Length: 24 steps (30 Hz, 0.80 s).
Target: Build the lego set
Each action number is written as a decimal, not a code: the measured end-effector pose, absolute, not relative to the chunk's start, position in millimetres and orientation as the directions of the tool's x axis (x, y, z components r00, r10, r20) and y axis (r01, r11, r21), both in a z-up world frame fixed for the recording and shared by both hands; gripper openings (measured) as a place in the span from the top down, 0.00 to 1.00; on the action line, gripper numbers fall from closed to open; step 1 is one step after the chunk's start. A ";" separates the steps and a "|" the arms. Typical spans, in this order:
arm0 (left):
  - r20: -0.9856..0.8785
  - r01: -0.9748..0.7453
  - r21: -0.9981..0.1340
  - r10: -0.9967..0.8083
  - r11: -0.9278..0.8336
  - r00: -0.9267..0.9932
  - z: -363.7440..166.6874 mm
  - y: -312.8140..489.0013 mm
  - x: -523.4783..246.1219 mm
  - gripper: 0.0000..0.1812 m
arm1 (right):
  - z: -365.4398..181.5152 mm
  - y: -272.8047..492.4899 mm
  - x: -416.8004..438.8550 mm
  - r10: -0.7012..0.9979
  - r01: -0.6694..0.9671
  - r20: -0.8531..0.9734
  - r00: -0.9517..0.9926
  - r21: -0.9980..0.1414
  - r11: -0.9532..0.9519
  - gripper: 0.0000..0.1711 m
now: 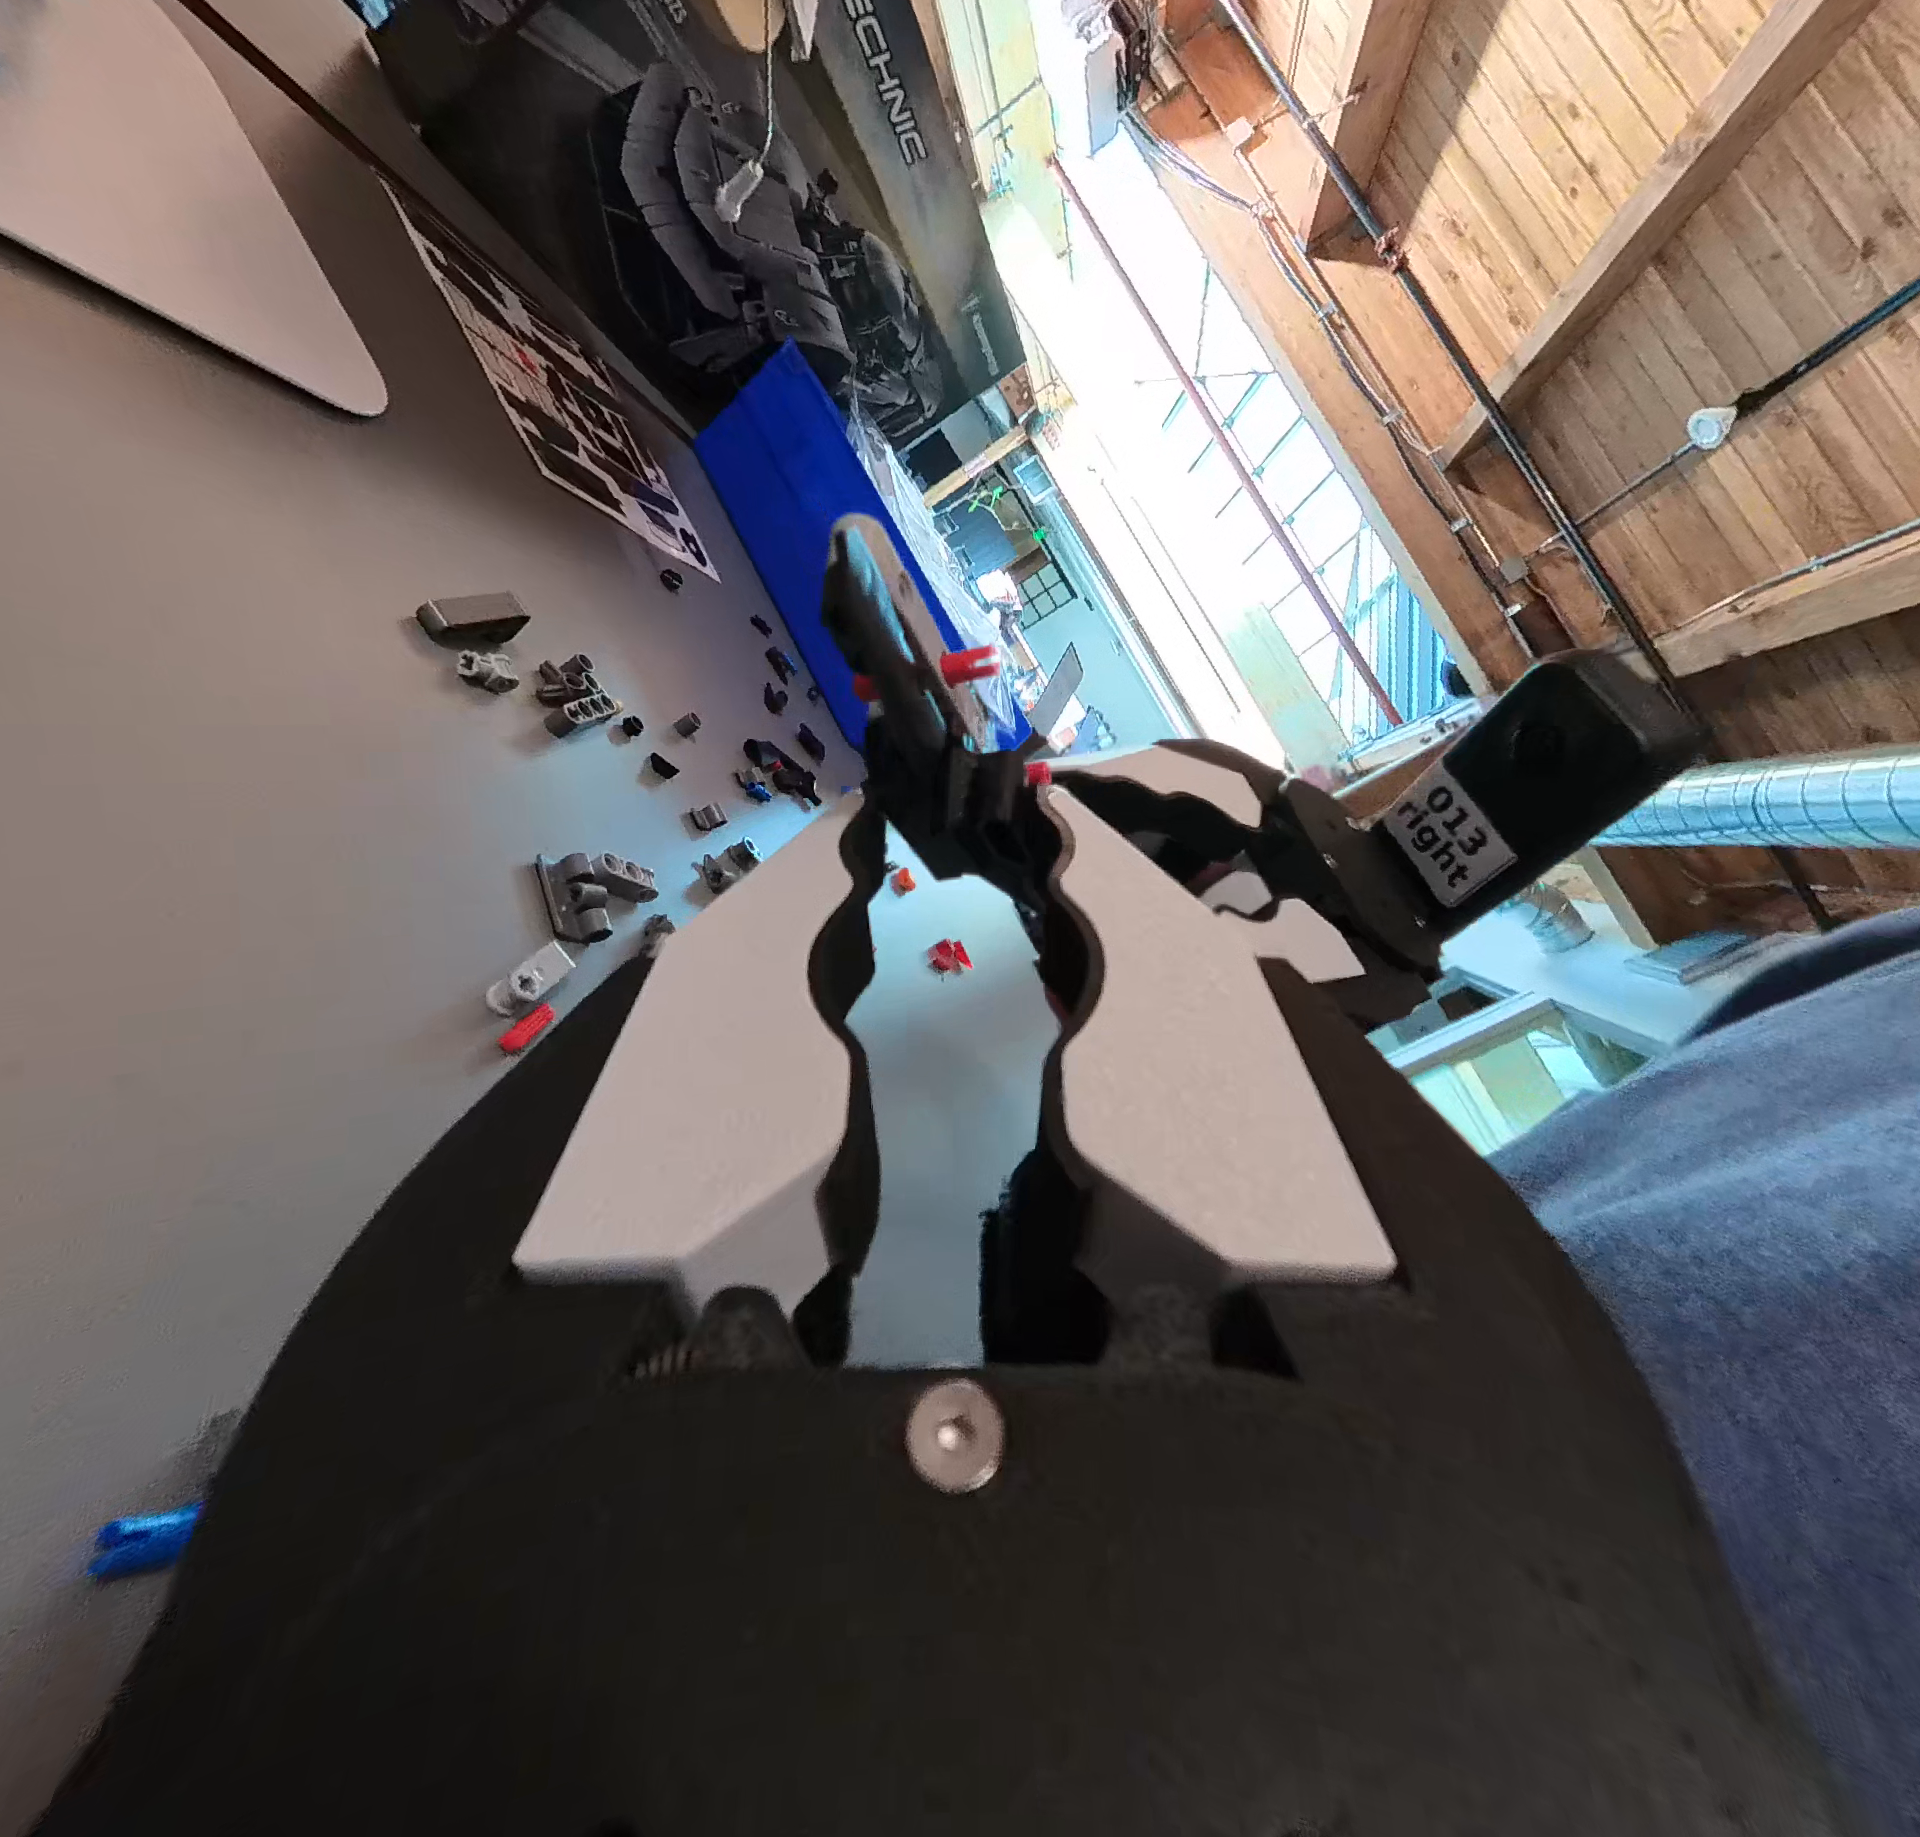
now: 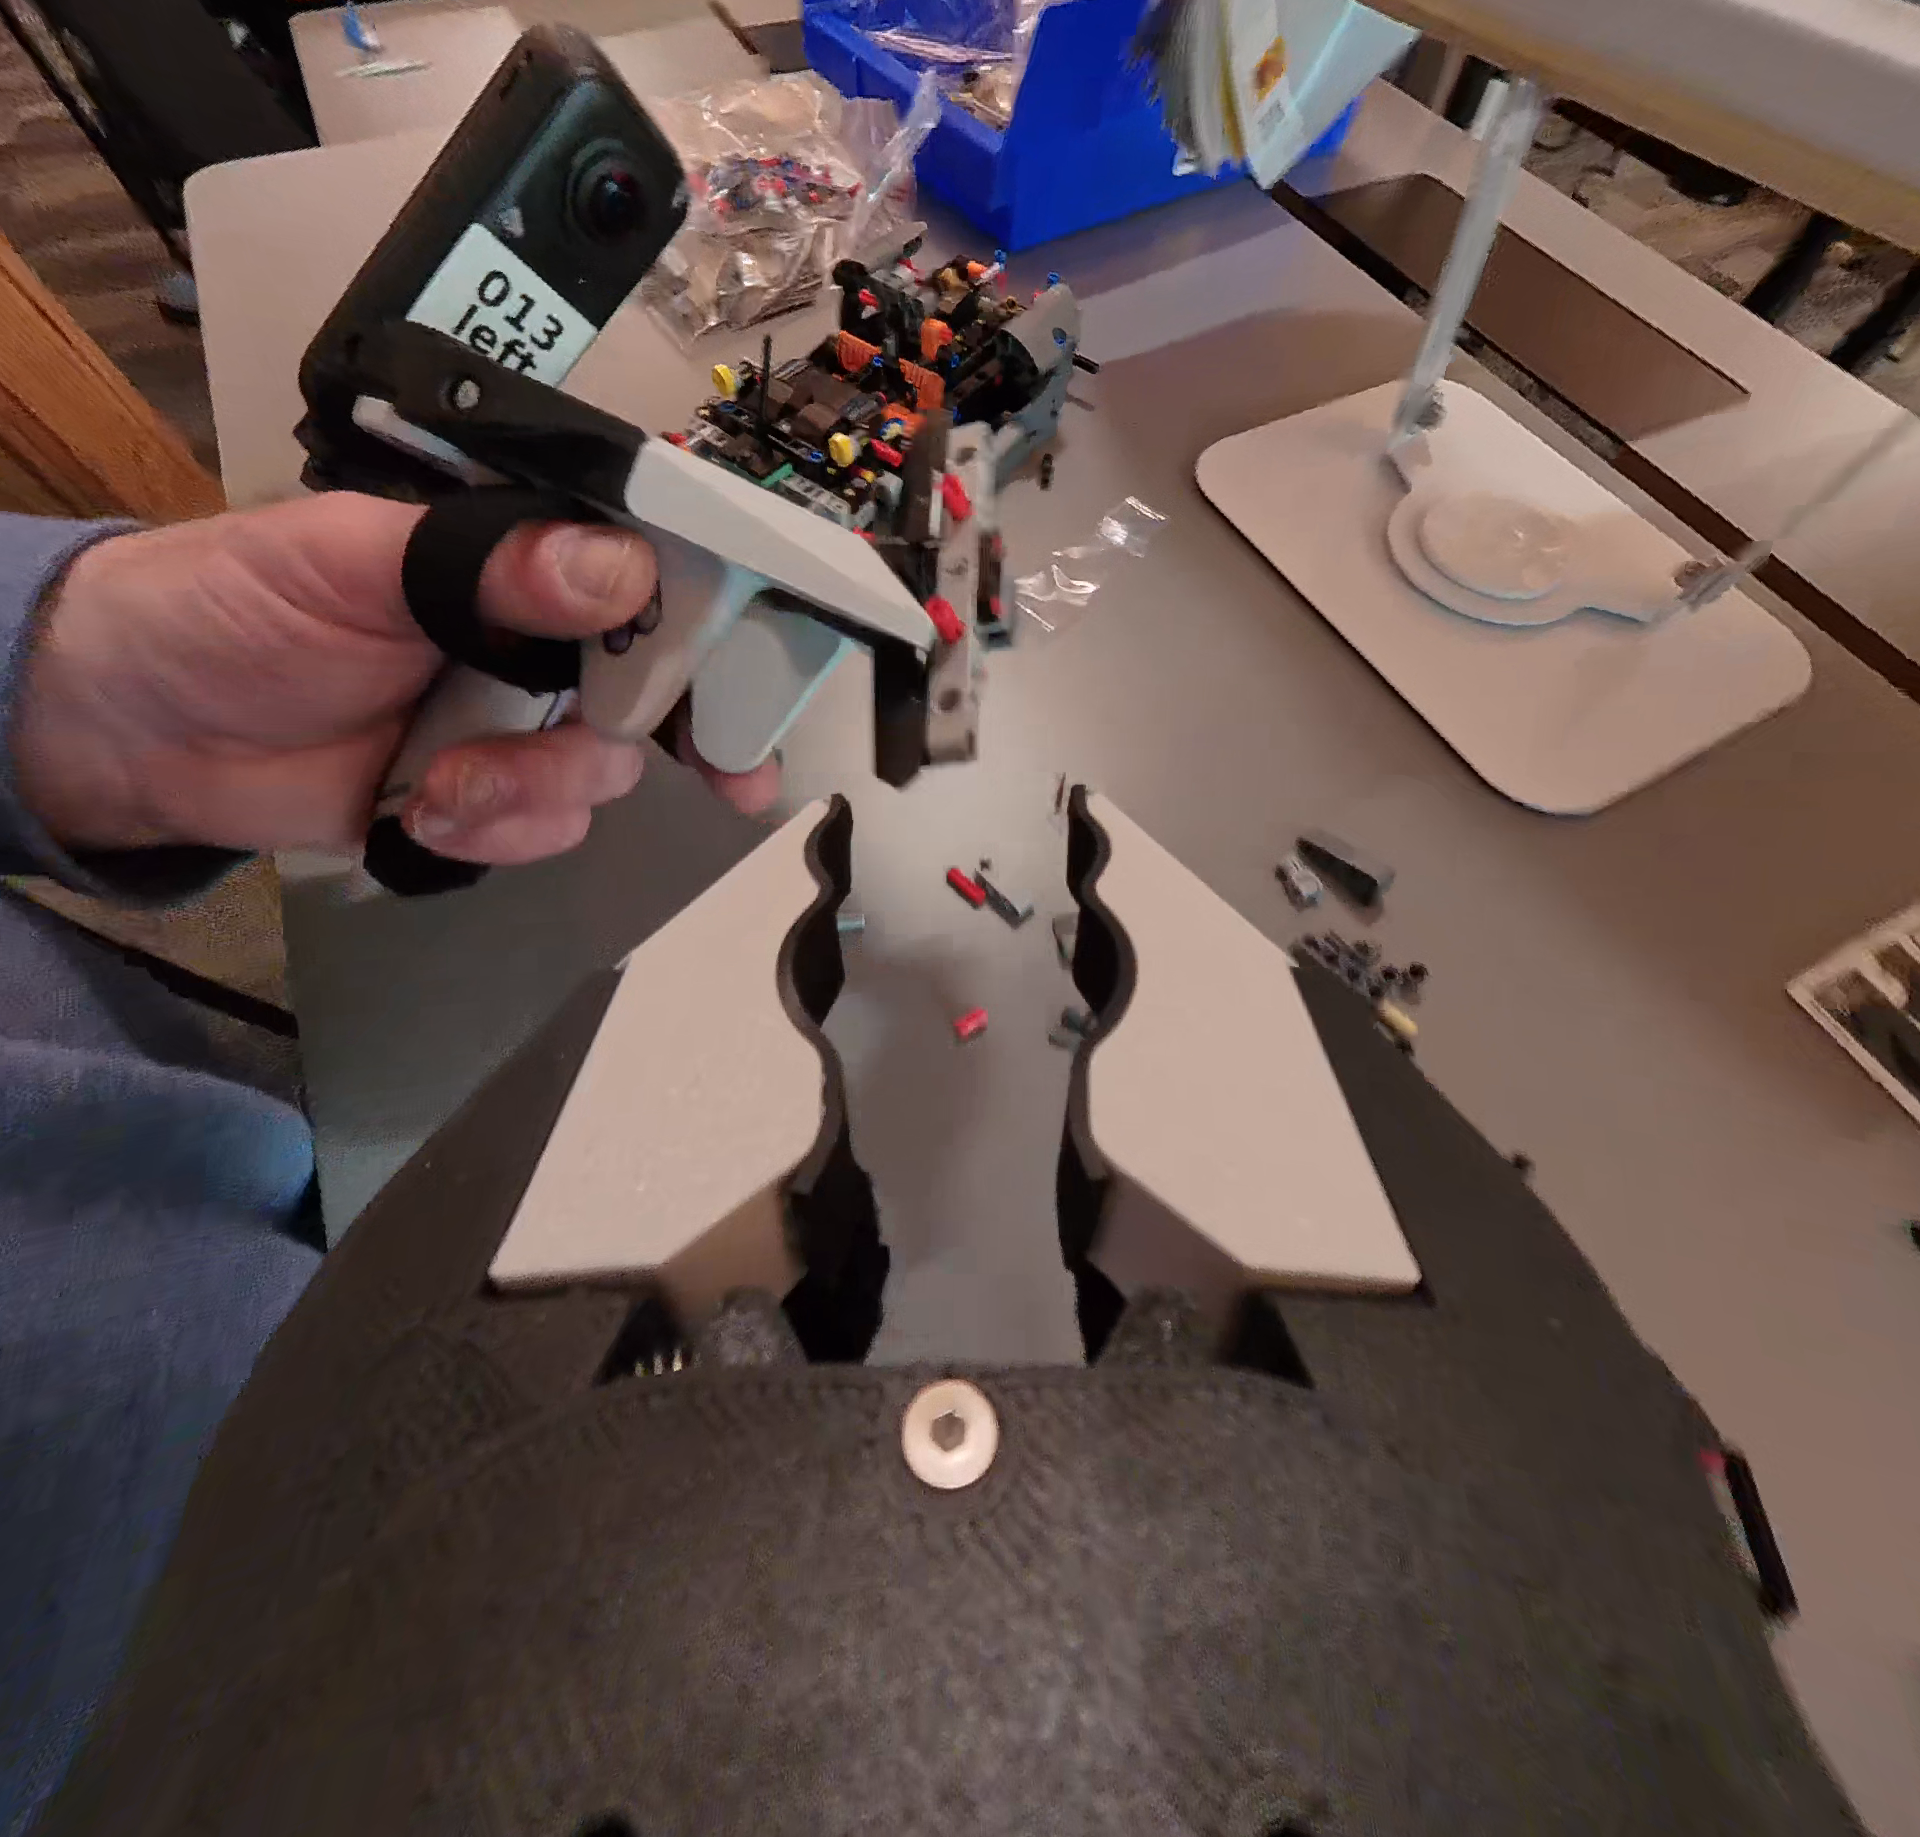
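Up close from the left wrist view, the left gripper is clamped on a black-and-grey subassembly, held above the table. From the right wrist view, the right gripper hangs spread, empty, just below that subassembly; the piece looks light, rigid, and prone to popping apart, so grip its beams, not the red pins.

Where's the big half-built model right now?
In the right wrist view, the half-built model sits on the table behind the left gripper, before the blue bin.

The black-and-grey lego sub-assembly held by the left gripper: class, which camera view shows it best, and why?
The right wrist view: the sub-assembly hangs side-on from the left gripper, its length visible. The left wrist view sees the piece end-on at its own fingertips, foreshortened and partly hidden.
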<state>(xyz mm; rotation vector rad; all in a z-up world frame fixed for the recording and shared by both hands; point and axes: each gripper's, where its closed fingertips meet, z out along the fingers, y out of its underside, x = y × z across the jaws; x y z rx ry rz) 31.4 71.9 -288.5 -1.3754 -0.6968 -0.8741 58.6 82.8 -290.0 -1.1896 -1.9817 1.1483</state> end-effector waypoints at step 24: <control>0.822 0.820 -0.533 -0.353 -0.206 0.446 -280.1 100.2 91.6 0.86 | -295.5 86.0 92.2 0.916 0.403 -0.007 -0.401 -0.899 0.170 0.88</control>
